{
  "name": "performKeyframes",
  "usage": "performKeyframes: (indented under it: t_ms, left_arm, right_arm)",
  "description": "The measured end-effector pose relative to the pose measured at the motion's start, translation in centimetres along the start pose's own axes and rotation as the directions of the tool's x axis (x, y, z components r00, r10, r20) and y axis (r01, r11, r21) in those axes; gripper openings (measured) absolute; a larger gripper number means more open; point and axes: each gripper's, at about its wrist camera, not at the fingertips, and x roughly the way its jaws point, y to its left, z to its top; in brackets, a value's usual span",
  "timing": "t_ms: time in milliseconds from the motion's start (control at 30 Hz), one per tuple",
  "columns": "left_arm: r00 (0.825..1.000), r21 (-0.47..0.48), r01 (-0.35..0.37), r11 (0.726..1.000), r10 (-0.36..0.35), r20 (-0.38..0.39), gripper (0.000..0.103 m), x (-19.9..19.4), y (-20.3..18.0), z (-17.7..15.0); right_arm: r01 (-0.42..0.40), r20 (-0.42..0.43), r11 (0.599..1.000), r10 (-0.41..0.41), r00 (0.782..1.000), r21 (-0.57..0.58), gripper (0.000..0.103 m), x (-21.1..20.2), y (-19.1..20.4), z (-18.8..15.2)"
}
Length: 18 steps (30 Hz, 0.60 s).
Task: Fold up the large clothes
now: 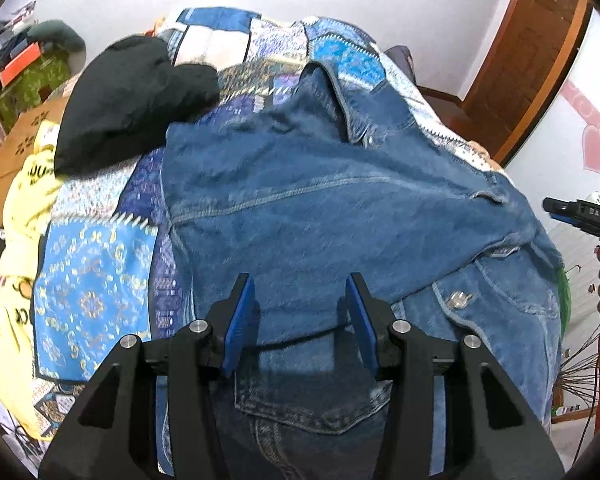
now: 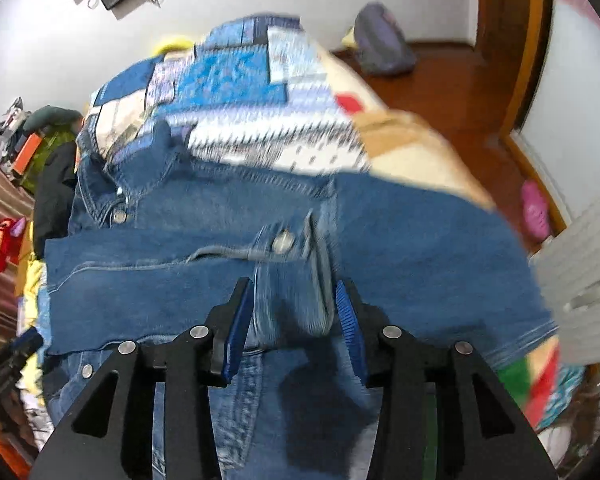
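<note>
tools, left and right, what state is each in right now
left tool: open, nothing gripped, over the denim jacket.
right tool: open, a jacket fold between its pads but not pinched.

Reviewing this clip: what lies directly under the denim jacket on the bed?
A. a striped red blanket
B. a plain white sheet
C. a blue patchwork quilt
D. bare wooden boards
C: the denim jacket is spread on a blue patchwork quilt, whose patterned blue squares show to the left of it and beyond its collar in both wrist views.
</note>
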Motion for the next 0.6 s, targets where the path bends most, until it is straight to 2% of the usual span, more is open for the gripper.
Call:
performKeyframes:
  t_ms: [133, 267, 333, 467, 600]
  left_arm:
    - [0.999, 0.014, 0.007, 1.0, -0.007, 0.036, 0.047, -0.7, -0.9, 1.6]
    - [0.996, 0.036, 0.012, 0.999, -0.016, 0.089, 0.047, -1.4, -2.1, 3.3]
    - [0.994, 0.045, 0.012, 0.999, -0.016, 0.104, 0.047, -1.4, -2.7, 3.9]
    - [0.991, 0.056, 0.026, 0.998, -0.033, 0.128, 0.053, -1.2, -3.9, 4.8]
    - [0.991, 0.064, 0.041, 0.997, -0.049, 0.122, 0.054, -0.5, -5.1, 5.2]
  right_arm:
    - [0.026, 0.074, 1.0, -0.027, 0.997, 0.017, 0.042, -2.8, -1.4, 0.6]
    - [0.088, 0.154, 0.994, -0.098, 0.983, 0.068, 0.063, -5.5, -3.7, 0.5]
    - [0.12, 0.177, 0.988, -0.137, 0.975, 0.102, 0.066, -6.4, -5.0, 0.1]
    - [0.15, 0.15, 0.974, -0.176, 0.973, 0.173, 0.067, -6.5, -8.1, -1.2]
    - [0.149, 0.058, 0.95, -0.171, 0.984, 0.273, 0.067, -4.3, -11.8, -3.4]
